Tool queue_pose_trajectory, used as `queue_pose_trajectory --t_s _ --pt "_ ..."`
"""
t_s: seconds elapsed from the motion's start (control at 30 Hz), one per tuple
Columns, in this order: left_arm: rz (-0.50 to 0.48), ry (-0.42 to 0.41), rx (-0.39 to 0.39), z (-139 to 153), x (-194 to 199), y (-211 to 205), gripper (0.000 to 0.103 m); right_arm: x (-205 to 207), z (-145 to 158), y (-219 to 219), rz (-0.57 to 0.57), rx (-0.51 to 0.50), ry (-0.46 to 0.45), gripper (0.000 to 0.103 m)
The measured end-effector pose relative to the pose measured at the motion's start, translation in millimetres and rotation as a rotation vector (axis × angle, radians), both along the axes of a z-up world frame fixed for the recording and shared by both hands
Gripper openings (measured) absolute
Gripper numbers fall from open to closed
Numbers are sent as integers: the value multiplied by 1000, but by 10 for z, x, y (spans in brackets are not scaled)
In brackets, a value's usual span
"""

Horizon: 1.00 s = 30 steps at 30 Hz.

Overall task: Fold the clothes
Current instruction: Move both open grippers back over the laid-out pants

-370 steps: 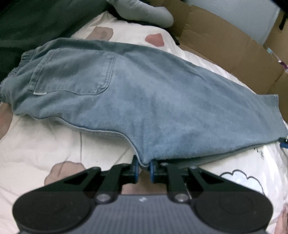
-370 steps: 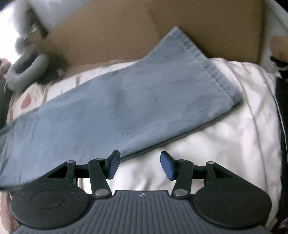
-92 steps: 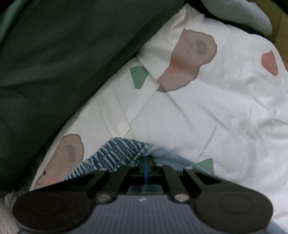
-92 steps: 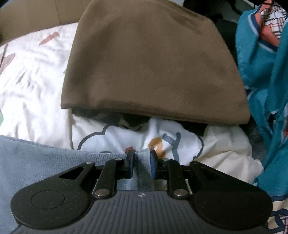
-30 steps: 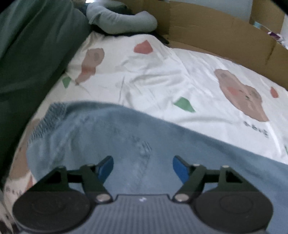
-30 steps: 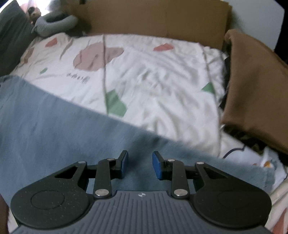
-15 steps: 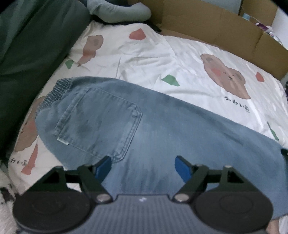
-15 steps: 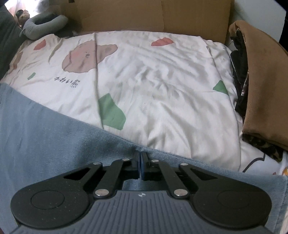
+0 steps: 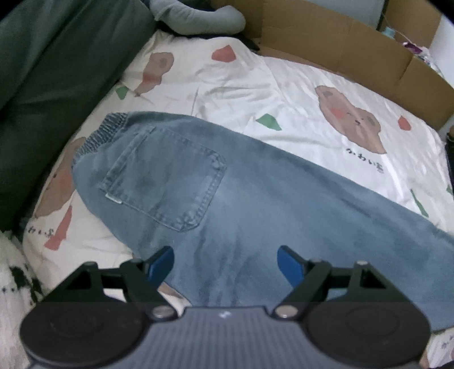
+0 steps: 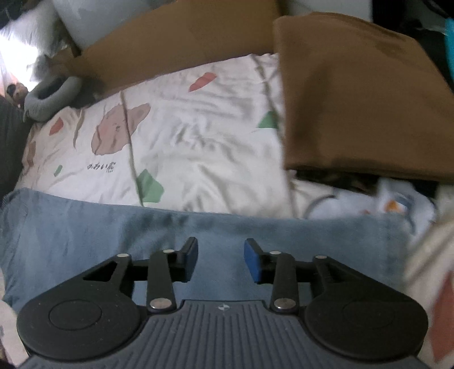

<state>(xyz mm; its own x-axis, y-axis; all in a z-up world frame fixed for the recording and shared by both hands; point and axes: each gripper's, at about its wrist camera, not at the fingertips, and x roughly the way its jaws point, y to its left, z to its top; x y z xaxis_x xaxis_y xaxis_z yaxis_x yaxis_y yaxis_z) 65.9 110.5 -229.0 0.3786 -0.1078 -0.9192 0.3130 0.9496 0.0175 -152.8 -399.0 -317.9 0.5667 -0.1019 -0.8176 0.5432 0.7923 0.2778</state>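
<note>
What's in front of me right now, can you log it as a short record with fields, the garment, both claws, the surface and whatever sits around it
garment: blue jeans, lying flat, back pocket facing up, elastic waistband at the left end
left claw: open, above the jeans, holding nothing
right claw: open, above the leg end of the jeans, holding nothing
surface: white bedsheet with bear print
nearby: brown folded cloth at right; cardboard along the far edge; dark green fabric at left; grey neck pillow in the far corner

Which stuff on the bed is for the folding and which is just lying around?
For the folding:
- jeans
- left gripper, open
- right gripper, open

Just lying around:
- bear-print sheet
- brown cloth
- grey cushion
- cardboard
</note>
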Motion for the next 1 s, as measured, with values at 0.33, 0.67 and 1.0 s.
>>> queue_pose_trajectory --t_s 0.33,0.67,1.0 --pt "16 -51 7 236 -116 12 89 -899 254 -118 -30 1 13 51" --pt "28 -52 -9 416 -172 90 89 -1519 170 -312 -66 -10 -6 56" --pt "39 -15 3 274 -317 241 89 -1653 -269 -514 -126 99 -55 56"
